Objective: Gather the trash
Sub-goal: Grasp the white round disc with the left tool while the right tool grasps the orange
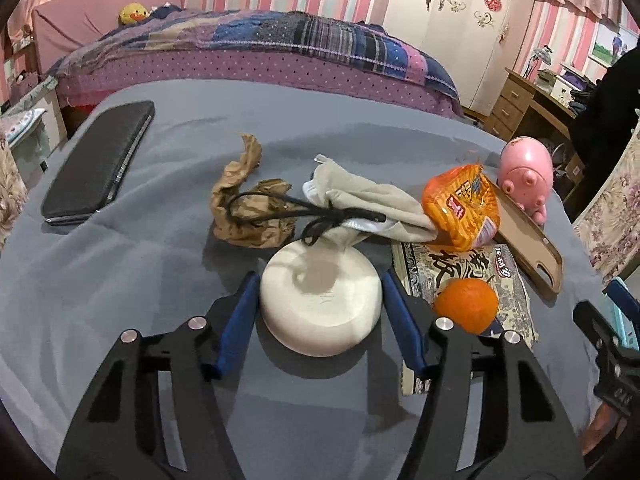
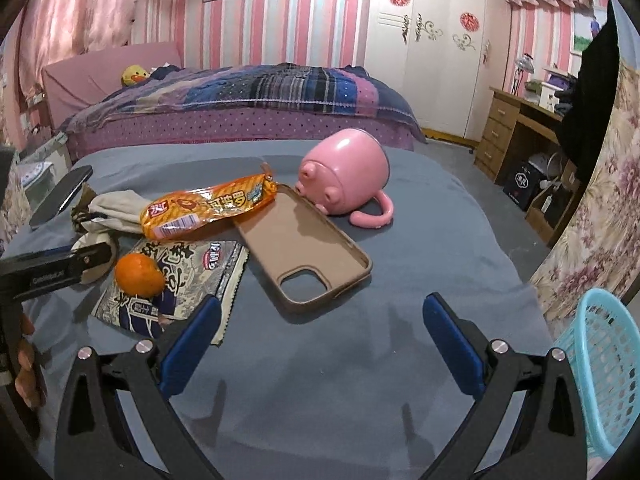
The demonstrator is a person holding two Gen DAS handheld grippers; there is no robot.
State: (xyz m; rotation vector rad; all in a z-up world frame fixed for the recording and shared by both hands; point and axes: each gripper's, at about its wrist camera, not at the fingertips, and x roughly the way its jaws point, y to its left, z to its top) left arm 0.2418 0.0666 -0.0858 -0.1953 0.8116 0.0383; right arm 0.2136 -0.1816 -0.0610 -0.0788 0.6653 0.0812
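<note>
Left tongs (image 1: 320,280) spread apart around an upturned white bowl (image 1: 320,300), pads beside its rim, contact unclear. At 11 o'clock of the bowl, crumpled brown paper (image 1: 248,216) under a black cord (image 1: 280,212); at 12, a beige sock (image 1: 372,200). At 1 o'clock, an orange wrapper (image 1: 460,210); at 3, an orange (image 1: 466,305) on a printed packet (image 1: 460,264). Far off at 10, a black case (image 1: 100,160), seen whole only from the left wrist.

Right tongs (image 2: 320,336) wide apart over bare grey cloth (image 2: 400,240). At 12 o'clock, a phone case (image 2: 304,248); beyond it, a tipped pink mug (image 2: 344,172). At 4 o'clock, a blue basket (image 2: 604,360), clear only from the right wrist.
</note>
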